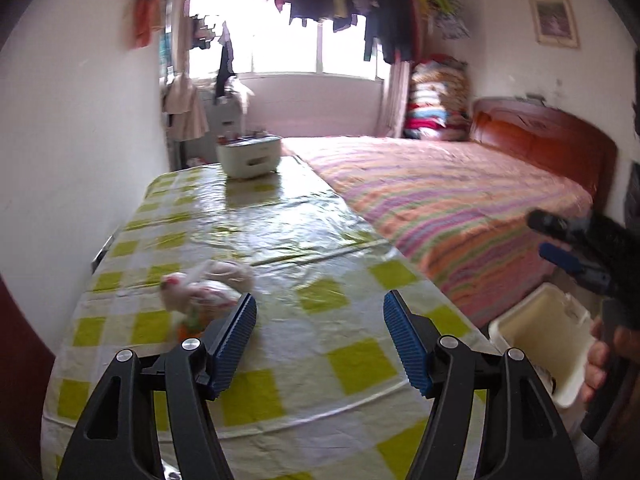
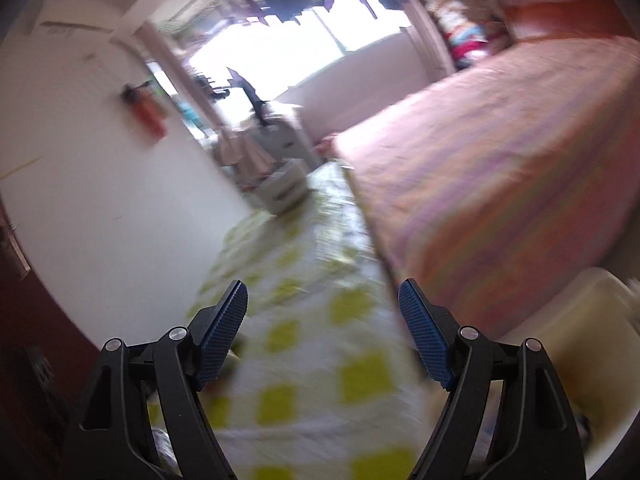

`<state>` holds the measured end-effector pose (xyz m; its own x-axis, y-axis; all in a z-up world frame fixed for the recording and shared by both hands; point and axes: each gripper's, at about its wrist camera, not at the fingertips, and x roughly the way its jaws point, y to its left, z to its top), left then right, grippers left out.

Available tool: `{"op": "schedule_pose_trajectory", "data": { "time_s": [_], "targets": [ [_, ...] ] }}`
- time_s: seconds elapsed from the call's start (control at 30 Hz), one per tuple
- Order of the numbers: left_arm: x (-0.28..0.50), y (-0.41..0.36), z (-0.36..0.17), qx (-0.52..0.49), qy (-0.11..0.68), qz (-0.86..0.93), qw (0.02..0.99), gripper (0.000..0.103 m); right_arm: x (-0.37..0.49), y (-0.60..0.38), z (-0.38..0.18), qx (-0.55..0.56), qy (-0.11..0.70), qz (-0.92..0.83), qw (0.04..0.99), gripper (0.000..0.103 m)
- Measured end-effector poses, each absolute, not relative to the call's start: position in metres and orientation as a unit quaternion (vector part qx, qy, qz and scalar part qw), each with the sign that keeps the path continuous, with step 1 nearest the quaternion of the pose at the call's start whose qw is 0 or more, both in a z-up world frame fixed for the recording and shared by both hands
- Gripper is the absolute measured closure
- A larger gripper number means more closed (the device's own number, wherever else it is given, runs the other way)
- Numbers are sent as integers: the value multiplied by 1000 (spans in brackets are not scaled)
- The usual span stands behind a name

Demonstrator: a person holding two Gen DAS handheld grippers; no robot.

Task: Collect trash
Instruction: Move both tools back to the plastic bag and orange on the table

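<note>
White bin [image 1: 536,344] beside the table [image 1: 320,240], contents unclear; left gripper [image 1: 320,344] and right gripper [image 2: 322,332] both gape empty.

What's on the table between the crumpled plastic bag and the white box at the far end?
Nothing: in the left wrist view, only bare checked tablecloth lies between the crumpled plastic bag and the white box.

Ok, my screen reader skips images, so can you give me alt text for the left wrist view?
An open, empty left hand-held gripper hovers over a table in a green-checked cloth, with crumpled plastic bags just beyond its left finger. A white bin stands at the table's right edge, beside a striped bed; a white box sits at the far end.
</note>
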<state>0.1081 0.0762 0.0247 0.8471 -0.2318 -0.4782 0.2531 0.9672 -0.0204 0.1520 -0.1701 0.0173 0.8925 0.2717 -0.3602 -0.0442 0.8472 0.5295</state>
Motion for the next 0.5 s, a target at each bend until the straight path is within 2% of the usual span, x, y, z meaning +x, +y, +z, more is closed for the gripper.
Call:
{"op": "schedule_pose_trajectory", "data": {
  "time_s": [0.17, 0.27, 0.37, 0.5],
  "targets": [
    [106, 111, 36, -2, 225, -97, 969, 39, 186, -105, 34, 225, 195, 167, 940, 23],
    [104, 134, 39, -15, 220, -73, 973, 39, 192, -72, 8, 194, 238, 193, 932, 23],
    [103, 159, 39, -26, 223, -51, 973, 39, 201, -52, -12, 215, 287, 218, 908, 23],
    [109, 198, 37, -69, 245, -32, 967, 39, 200, -26, -14, 177, 292, 237, 910, 23]
  ]
}}
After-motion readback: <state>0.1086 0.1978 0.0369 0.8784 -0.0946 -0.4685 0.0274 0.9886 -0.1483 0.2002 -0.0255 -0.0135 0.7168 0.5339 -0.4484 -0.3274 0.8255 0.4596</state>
